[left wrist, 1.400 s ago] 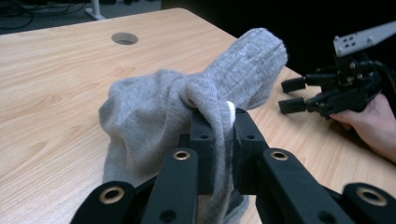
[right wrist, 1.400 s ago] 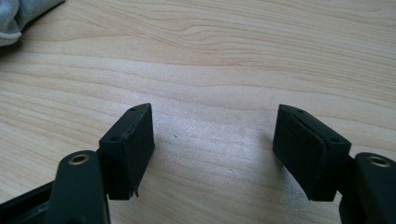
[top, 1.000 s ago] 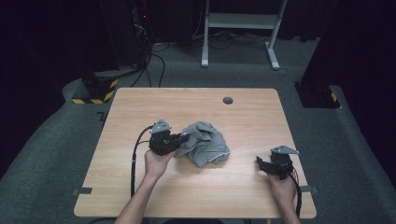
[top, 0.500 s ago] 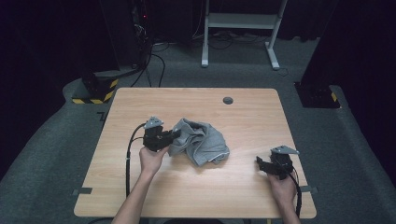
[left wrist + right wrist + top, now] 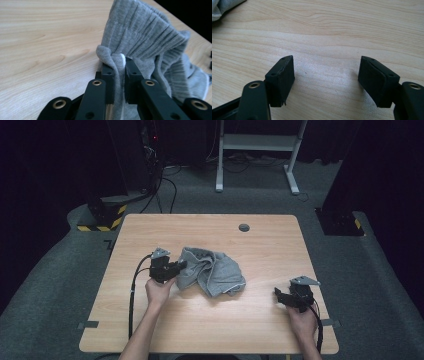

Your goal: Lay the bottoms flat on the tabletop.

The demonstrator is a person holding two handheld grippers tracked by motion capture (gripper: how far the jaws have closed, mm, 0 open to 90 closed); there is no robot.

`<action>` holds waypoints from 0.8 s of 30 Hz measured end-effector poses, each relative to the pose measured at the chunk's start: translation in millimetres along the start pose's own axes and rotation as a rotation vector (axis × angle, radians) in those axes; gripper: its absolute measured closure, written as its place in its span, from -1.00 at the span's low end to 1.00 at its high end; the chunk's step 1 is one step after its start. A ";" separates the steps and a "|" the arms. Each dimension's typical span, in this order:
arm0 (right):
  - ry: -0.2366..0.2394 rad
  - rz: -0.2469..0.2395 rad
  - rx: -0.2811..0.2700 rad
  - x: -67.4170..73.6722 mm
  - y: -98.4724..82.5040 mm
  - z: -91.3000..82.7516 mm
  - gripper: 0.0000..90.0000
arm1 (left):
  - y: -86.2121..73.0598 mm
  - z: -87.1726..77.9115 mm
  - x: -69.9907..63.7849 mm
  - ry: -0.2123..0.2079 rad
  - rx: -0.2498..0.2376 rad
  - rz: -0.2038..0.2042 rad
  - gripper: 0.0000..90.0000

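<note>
Your left gripper has its fingers clamped on a fold of the grey ribbed cloth. In the left gripper view the fold runs straight up between the two pads, with a rolled hem bulging just above their tips and a white edge of fabric showing against the right pad. The rest of the cloth rises beyond the fingers and spills off to the right in a crumpled heap.

From the high view, the cloth lies near the middle of the worktop, its left edge at your left gripper.

Your right gripper sits well apart from the cloth, near the worktop's right edge. Its fingers stand wide apart over bare wood, with nothing between them; a corner of the cloth shows far off at the upper left of the right gripper view.
</note>
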State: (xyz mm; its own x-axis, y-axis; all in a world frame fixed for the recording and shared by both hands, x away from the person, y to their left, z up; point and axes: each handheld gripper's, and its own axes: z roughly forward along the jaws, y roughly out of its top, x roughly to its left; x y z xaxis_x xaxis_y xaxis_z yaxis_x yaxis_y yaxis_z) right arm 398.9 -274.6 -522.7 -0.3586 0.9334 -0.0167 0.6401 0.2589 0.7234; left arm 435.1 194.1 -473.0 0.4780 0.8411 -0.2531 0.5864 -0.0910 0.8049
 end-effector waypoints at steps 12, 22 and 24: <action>0.000 0.000 0.000 0.0 0.0 0.0 -0.36 | -8.7 9.9 5.6 0.108 0.059 0.054 0.75; 0.001 -0.004 -0.001 -0.1 0.0 0.1 -0.36 | -19.7 17.4 16.7 0.142 0.109 0.036 0.79; 0.000 -0.001 0.000 0.1 0.0 0.0 -0.36 | -22.4 19.3 18.6 0.148 0.117 0.032 0.79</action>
State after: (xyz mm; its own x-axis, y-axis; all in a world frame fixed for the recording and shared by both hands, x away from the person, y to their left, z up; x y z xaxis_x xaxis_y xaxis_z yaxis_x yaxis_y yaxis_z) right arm 398.9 -274.5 -522.7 -0.3595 0.9330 -0.0174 0.6395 0.2598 0.7236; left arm 443.5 201.5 -506.2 0.4015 0.9051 -0.1399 0.6489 -0.1733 0.7409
